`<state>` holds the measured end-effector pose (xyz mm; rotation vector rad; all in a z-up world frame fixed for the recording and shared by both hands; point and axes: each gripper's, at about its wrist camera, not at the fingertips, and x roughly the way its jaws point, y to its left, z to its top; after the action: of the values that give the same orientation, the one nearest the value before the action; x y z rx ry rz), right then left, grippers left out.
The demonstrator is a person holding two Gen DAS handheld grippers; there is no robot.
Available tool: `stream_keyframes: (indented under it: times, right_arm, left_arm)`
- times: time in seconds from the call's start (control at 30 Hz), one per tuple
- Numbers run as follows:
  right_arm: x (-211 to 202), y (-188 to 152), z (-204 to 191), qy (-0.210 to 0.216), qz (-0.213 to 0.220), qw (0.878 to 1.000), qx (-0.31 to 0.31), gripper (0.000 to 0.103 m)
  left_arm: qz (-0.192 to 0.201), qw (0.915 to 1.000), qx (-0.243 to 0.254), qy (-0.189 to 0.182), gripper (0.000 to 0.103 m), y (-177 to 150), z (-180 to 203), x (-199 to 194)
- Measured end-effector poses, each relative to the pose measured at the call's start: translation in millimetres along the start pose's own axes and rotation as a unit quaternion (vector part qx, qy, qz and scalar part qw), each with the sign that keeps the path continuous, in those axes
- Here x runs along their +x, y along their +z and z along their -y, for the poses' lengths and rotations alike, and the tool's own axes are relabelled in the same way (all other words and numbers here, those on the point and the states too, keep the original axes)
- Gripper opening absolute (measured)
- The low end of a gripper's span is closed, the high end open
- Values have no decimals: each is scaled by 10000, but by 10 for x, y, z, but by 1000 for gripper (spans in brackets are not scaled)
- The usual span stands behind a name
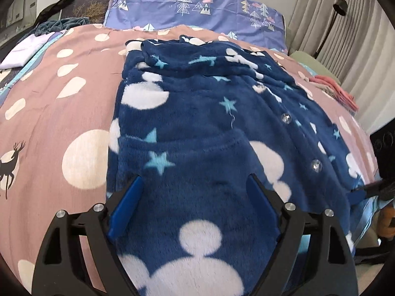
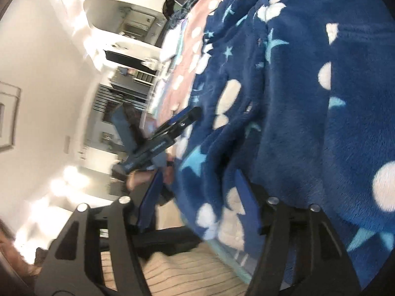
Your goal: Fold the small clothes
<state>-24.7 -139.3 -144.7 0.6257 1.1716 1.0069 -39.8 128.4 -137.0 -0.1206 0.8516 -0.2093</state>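
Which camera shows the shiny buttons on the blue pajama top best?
The left wrist view. Two clear buttons sit in a row down the front of the blue top, sharp and unblocked. The right wrist view shows the top sideways and blurred; no buttons can be made out.

Bare pink dotted bedspread (image 1: 61, 113) lies open left of the fleece pajama top (image 1: 209, 128), wide enough for a gripper to pass. Far left edge taken by a folded white cloth (image 1: 22, 51) and a teal blanket (image 1: 61, 24). Head end blocked by the purple pillow (image 1: 197, 7). Right edge: pink folded garments (image 1: 338, 91) close beside the top. Floor lamp (image 1: 330, 24) stands beyond.
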Motion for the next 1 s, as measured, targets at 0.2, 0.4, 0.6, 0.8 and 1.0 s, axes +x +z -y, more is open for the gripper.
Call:
stream_keyframes:
  times: [0.2,0.4,0.6,0.8,1.0]
  right_arm:
    - [226,-18,-202,-914,124,9951,-344,5]
    - [-289,-162,-352,-1346,643,9858,-773,0]
    - [-355,-278,165,-1861,635,9805,10,2]
    - [-1265,-473,89,-2758,1853,9429,-249,40]
    - [-1611,-743,780,-2376,1815,9490,997,41]
  left_arm:
    - [34,9997,84,216,88,-25,53,-50]
    - [-107,9973,-23,721,91,-138,-127,-150]
    - [-211,9972,-325,640,91,-353,-329,-301]
    - [-323,9987,-397,-12,91,-542,-358,-422]
    - [-254,9955,-355,-836,55,-692,-136,-508]
